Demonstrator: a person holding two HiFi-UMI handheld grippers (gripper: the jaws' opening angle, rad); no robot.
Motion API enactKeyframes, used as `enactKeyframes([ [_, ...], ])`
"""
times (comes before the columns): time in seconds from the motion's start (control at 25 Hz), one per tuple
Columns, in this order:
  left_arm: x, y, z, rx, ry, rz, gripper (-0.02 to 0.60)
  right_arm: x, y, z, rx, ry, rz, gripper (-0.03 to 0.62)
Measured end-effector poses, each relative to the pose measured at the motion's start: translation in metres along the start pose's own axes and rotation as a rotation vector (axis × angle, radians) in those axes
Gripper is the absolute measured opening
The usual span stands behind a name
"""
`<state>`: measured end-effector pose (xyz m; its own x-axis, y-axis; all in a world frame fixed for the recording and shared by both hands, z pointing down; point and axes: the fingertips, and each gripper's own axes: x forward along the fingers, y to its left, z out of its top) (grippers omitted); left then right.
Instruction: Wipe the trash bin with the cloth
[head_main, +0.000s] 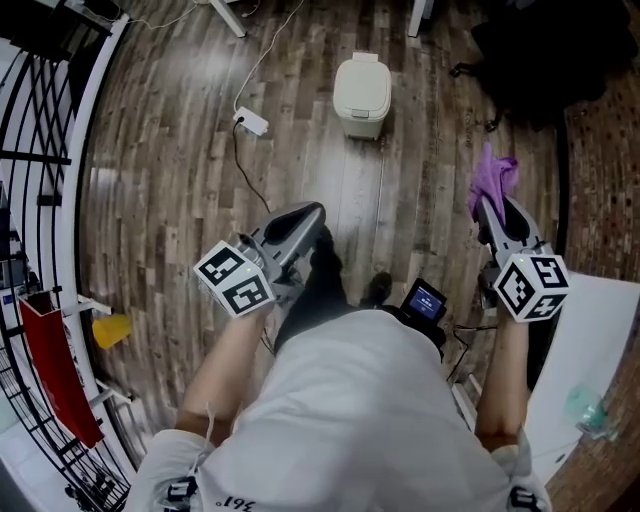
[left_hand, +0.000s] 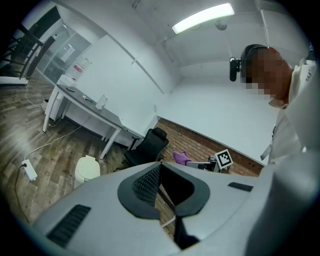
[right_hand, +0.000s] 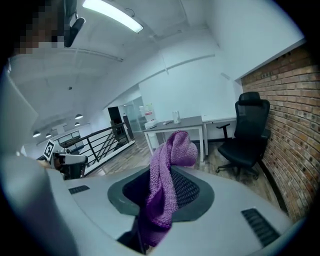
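Cloth (head_main: 492, 178) in right hand-held gripper (head_main: 497, 214)

We stand on a floor (head_main: 180, 150) of grey-brown wood planks with a soft sheen. A black railing (head_main: 25, 155) curves along one edge of it. A white power strip (head_main: 252, 122) lies on the planks, its cable trailing away. We see a brick wall (right_hand: 292, 125) in red on one side; the white walls (left_hand: 125, 80) elsewhere are plain, and so is the sloping ceiling, where a long strip light (left_hand: 202, 18) glows. Desks (right_hand: 175, 121) with white legs stand in a row along a white wall. A black office chair (right_hand: 247, 137) sits beside them, near the brick. Farther off we make out glass partitions (left_hand: 57, 55).
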<state>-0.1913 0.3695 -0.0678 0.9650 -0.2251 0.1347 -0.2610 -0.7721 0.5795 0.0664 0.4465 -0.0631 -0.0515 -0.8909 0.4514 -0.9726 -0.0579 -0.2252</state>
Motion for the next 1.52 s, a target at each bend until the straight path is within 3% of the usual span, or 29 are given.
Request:
enactKeyframes([
  [0.44, -0.007, 0.112, 0.074, -0.039, 0.028, -0.085, 0.005, 0.091, 0.043, 0.037, 0.015, 0.049, -0.119, 0.106],
  [0.76, 0.003, 0.147, 0.088, -0.071, 0.062, -0.125, 0.005, 0.118, 0.051, 0.054, 0.008, 0.053, -0.174, 0.106],
  [1.16, 0.052, 0.176, 0.099, -0.056, 0.083, -0.077, 0.005, 0.177, -0.002, 0.058, 0.049, 0.09, -0.131, 0.106],
  [1.52, 0.137, 0.208, 0.134, -0.054, 0.054, 0.032, 0.005, 0.269, -0.077, 0.103, -0.017, 0.171, -0.03, 0.106],
])
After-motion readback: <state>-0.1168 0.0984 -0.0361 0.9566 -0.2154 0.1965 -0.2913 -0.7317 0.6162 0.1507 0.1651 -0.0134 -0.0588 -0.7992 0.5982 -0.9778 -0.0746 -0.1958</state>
